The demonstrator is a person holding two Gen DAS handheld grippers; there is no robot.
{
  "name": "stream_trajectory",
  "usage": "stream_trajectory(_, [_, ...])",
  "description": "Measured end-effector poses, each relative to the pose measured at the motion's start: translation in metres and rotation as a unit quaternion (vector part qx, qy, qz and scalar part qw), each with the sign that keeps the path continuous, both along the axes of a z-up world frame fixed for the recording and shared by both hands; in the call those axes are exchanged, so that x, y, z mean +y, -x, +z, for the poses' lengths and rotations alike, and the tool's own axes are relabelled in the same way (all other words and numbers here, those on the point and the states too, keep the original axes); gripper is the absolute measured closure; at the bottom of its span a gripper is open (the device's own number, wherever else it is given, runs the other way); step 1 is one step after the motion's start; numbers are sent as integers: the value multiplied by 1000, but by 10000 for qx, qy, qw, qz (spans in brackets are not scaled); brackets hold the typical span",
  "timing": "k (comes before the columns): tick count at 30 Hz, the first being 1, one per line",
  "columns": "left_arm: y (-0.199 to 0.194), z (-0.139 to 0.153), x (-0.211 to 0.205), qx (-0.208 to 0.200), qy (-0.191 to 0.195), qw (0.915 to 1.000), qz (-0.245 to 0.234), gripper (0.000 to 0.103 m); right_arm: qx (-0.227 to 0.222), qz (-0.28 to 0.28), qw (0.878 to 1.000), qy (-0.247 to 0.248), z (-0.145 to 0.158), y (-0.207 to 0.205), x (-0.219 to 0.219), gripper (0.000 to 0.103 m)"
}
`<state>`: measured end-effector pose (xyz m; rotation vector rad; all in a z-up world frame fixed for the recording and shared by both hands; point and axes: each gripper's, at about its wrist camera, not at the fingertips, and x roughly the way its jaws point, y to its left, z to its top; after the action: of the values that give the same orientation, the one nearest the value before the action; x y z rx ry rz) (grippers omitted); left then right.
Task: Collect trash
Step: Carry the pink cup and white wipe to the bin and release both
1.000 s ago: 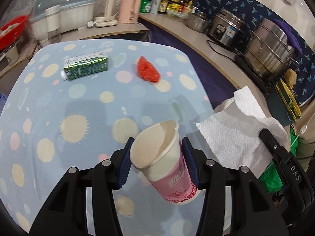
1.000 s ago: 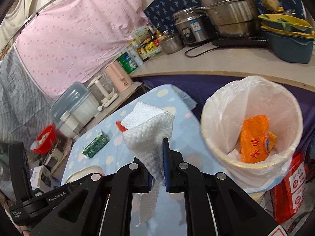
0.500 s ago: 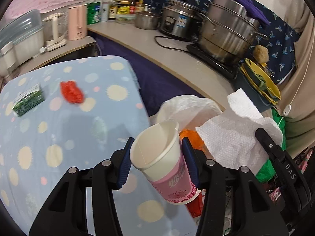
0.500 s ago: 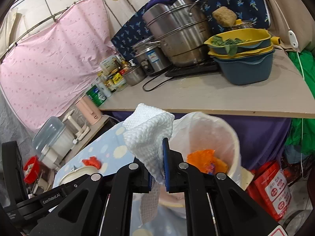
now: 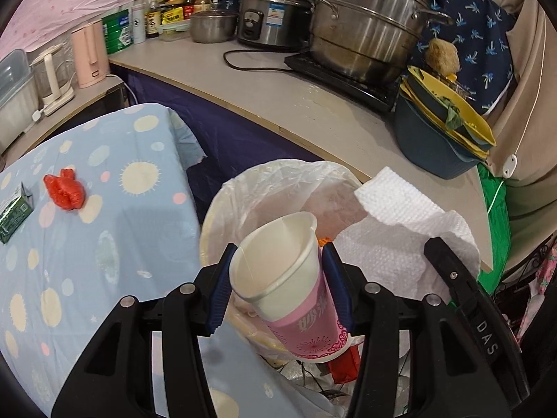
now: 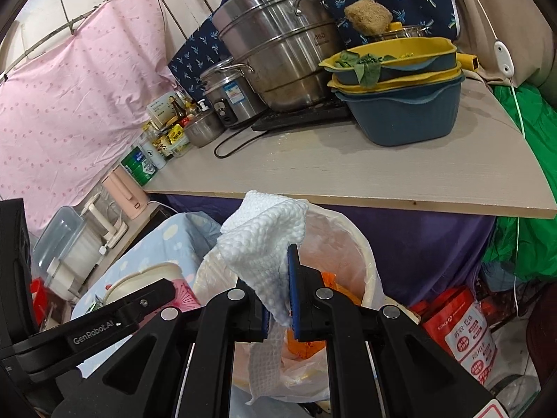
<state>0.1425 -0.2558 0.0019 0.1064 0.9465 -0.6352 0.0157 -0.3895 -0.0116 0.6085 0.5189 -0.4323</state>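
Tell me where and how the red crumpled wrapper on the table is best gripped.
Grip the red crumpled wrapper across its narrow middle, coming from above with the fingers either side. It lies low and flat on the tablecloth, clear of the green carton, so probably only a top-down pinch gets hold.

Left hand-held gripper [image 5: 278, 278] clamping paper cup [image 5: 285, 278], above lined bin [image 5: 236, 191]

Both my grippers were matte black frames with triangular cut-outs and round silver screws at the pivots. The left gripper [image 5: 278, 289] had blue ribbed pads [image 5: 219, 292]; the right gripper [image 6: 280, 292] matched. White lettering read "GenRobot.AI" on one side arm, "DAS" on the other.
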Motion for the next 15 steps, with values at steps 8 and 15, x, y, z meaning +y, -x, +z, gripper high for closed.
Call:
stream_trajectory(8, [-5, -10, -7, 47, -26, 10000, 74, 50, 13, -44, 10000, -64, -6, -3, -5, 86])
stream_trajectory(15, [-9, -9, -1, 57, -17, 9998, 205, 40, -127, -76, 9998, -98, 0, 2, -4, 69])
